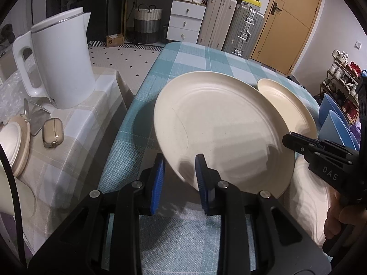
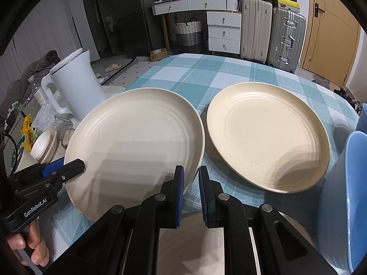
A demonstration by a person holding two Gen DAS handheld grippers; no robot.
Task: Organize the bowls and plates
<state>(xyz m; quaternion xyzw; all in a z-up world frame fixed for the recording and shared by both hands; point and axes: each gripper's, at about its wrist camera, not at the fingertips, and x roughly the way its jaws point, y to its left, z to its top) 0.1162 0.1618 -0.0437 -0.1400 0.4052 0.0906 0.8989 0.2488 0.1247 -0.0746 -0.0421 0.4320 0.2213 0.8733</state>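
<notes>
A large cream plate (image 1: 220, 123) (image 2: 137, 137) hangs tilted above the teal checked tablecloth (image 1: 188, 57) (image 2: 199, 75), held from both sides. My left gripper (image 1: 180, 160) is shut on its near left rim, the rim pinched between the blue pads. In the right wrist view the left gripper (image 2: 79, 163) clamps the plate's left edge. My right gripper (image 2: 191, 169) is shut on the plate's near right rim, and the right gripper (image 1: 286, 138) shows at the plate's right edge. A second cream plate (image 2: 268, 137) (image 1: 289, 107) lies flat on the cloth to the right.
Pale blue bowls (image 1: 332, 119) (image 2: 344, 194) stand at the right edge. Another pale plate (image 1: 307, 206) (image 2: 183, 236) lies under the grippers. On the left side table stand a white kettle (image 1: 62, 59) (image 2: 75, 84), an earbud case (image 1: 52, 133) and a lidded dish (image 1: 13, 146).
</notes>
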